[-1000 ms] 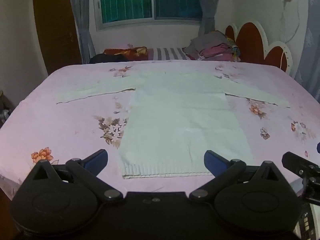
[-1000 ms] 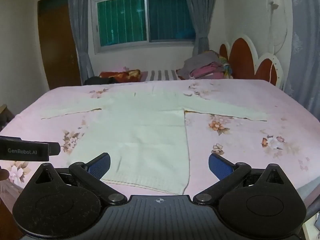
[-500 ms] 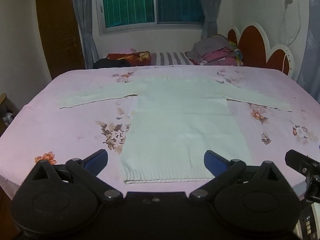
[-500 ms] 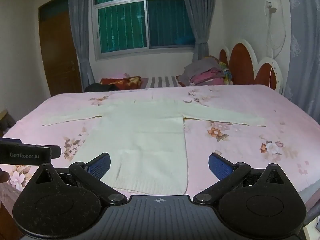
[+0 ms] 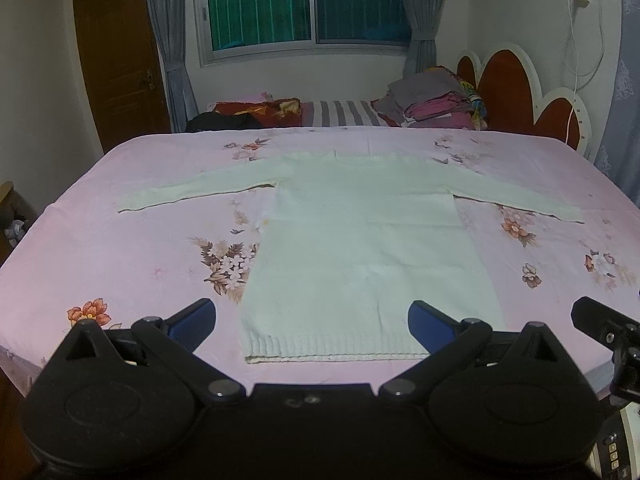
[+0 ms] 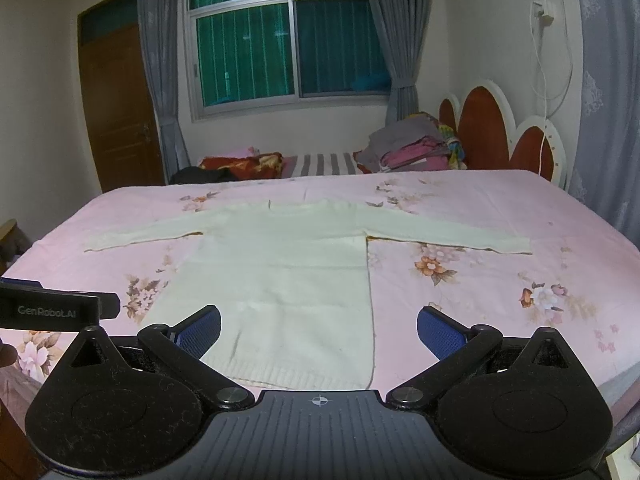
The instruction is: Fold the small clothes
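Both sets of jaws are spread wide with nothing in them. The left gripper point(image 5: 312, 322) hangs over the near edge of the bed, its blue pads either side of the sweater's ribbed hem point(image 5: 332, 350). The right gripper point(image 6: 319, 330) does the same from a bit further right, so the hem's right corner sits between its pads at about 12 o'clock.

The pale sweater point(image 5: 368, 248) lies flat on the pink flowered bedsheet point(image 5: 120, 248), front down or up I can't tell, body running straight away from the grippers, collar at the far end. Left sleeve point(image 5: 200, 192) is stretched out toward 10 o'clock, right sleeve point(image 5: 516, 202) toward 2 o'clock. My guess is it's spread like that so the sleeves can be folded in over the body first, and no fold is started yet.

Nothing sits on the sweater or between it and the grippers. Further out at 12 o'clock there's a striped pillow point(image 5: 344, 113), a pile of clothes point(image 5: 436, 104) at 1 o'clock by the red headboard point(image 5: 508, 92), and a window point(image 5: 304, 4) behind. All well clear, so nothing's really in the way.
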Motion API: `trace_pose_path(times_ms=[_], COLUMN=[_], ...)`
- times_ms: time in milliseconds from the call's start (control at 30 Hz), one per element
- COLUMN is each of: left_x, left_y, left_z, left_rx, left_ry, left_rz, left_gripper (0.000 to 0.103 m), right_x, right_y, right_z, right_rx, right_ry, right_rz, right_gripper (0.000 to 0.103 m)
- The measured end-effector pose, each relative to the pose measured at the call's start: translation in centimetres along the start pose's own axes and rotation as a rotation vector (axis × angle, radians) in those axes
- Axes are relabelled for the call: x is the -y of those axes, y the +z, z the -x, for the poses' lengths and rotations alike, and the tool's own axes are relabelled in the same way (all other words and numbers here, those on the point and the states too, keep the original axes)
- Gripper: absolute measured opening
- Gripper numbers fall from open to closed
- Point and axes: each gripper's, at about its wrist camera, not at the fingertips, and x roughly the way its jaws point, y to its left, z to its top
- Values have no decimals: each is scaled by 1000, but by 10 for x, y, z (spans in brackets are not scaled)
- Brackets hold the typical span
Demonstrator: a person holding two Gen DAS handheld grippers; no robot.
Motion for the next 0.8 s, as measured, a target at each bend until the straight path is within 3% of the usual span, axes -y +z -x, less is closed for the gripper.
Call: trace_pose_path(times_ms=[800], left_x=[-1], left_y=[0], left_z=[2], left_rx=[-4], left_ry=[5], left_rz=[11], left_gripper=[102], right_x=[-2], right_y=[-5], right_z=[-7], right_rx=[7], right_ry=[9], right_rz=[9], right_gripper=[103])
